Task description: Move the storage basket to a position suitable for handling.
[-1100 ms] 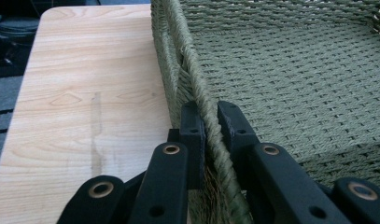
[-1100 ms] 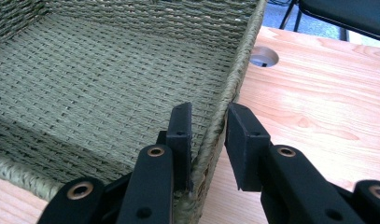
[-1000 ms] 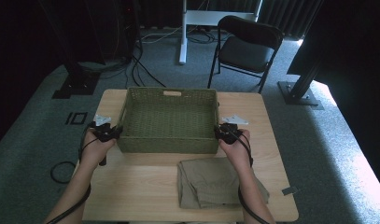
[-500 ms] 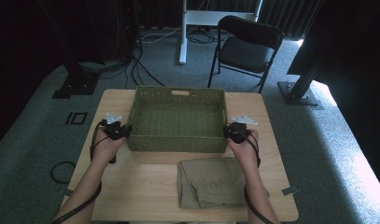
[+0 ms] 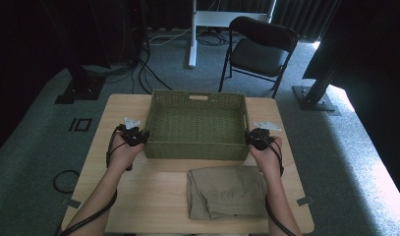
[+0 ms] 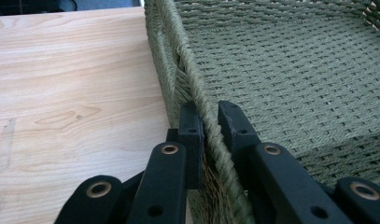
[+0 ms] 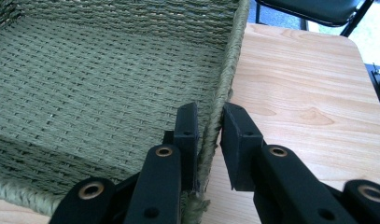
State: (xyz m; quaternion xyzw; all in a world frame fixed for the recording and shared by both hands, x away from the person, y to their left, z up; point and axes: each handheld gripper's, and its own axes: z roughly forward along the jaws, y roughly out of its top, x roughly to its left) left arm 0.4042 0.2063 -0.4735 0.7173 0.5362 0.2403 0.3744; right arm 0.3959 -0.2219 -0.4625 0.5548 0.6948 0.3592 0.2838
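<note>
An empty green woven basket [image 5: 195,150] stands on the far half of the wooden table [image 5: 119,110]. My left gripper [image 5: 142,136] is shut on its left rim; in the left gripper view the jaws [image 6: 211,119] pinch the braided rim of the basket [image 6: 281,70]. At the opposite side my right gripper [image 5: 250,138] holds the right rim. Its jaws [image 7: 208,121] have just been closing, with the wall of the basket [image 7: 108,70] between them. Folded khaki trousers [image 5: 227,191] lie near the front edge, right of centre.
A black folding chair [image 5: 259,49] and a white desk leg [image 5: 191,34] stand on the carpet beyond the table. Cables trail from both grippers along the person's forearms. Bare wood shows at the table's front left [image 5: 138,196].
The basket has slid to the right across the table with both grippers on its rims. Both hands moved right with it. The trousers have stayed in place.
</note>
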